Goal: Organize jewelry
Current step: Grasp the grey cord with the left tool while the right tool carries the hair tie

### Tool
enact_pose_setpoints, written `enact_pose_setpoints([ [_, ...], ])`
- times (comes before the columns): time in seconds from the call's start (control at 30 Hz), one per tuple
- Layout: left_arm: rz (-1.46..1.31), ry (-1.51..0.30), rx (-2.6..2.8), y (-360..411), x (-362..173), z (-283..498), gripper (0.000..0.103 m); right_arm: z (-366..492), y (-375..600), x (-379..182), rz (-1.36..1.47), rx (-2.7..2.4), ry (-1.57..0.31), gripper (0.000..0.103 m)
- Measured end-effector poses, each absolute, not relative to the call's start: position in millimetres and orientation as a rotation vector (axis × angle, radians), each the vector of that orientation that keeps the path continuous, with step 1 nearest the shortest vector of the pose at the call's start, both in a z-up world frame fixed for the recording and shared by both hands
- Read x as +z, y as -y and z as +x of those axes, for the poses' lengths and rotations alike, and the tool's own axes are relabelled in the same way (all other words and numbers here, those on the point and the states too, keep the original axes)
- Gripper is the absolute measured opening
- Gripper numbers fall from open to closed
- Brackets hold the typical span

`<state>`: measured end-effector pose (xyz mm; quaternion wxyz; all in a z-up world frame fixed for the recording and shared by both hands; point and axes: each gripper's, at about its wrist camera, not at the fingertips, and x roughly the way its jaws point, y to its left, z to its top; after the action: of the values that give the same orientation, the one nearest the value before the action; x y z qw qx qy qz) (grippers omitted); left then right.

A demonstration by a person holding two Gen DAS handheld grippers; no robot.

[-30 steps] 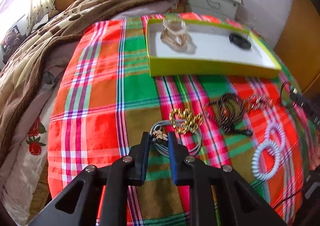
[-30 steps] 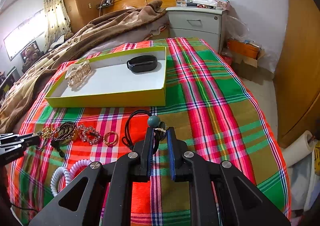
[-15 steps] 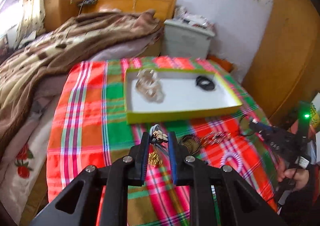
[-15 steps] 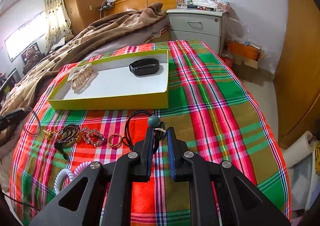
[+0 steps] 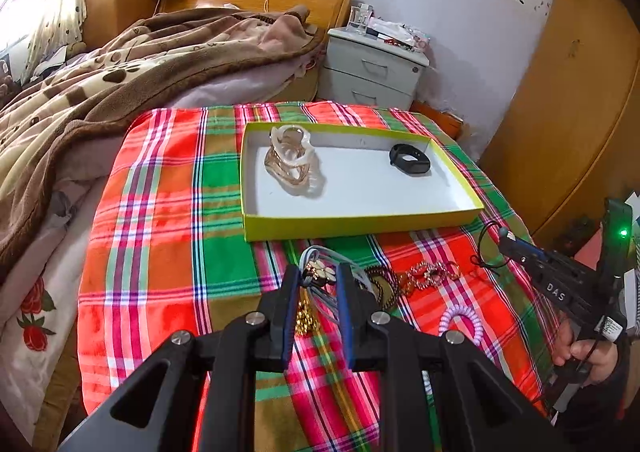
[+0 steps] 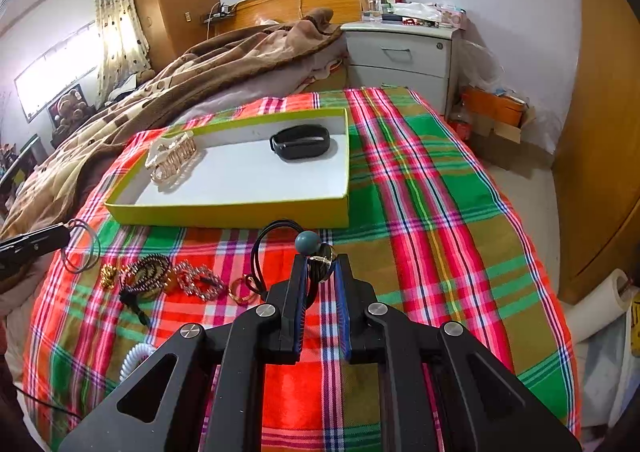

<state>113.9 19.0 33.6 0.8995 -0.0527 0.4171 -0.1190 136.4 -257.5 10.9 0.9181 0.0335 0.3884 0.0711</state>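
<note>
Risk: we hold left tool [image 5: 316, 278] clenched on grey shell cord [image 5: 320, 272], lifted above bed near yellow tray [image 5: 360, 222]; loose loops may snag gold chain [image 5: 306, 320] hanging beneath. Right tool [image 6: 320, 266] clenched on black bead cord [image 6: 308, 242], may slip.

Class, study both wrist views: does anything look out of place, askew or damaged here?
Nothing looks damaged or spilled. The hair claw and black band lie in the yellow tray; other pieces lie loose on the plaid cloth, as expected mid-sorting.
</note>
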Motion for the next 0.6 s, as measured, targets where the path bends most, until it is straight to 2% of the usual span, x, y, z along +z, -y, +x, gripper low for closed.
enact_pose_setpoints([
  [0.6, -0.097, -0.845, -0.254, -20, 55, 173, 0.019, 194, 238, 47, 0.043, 0.187, -0.765, 0.014],
])
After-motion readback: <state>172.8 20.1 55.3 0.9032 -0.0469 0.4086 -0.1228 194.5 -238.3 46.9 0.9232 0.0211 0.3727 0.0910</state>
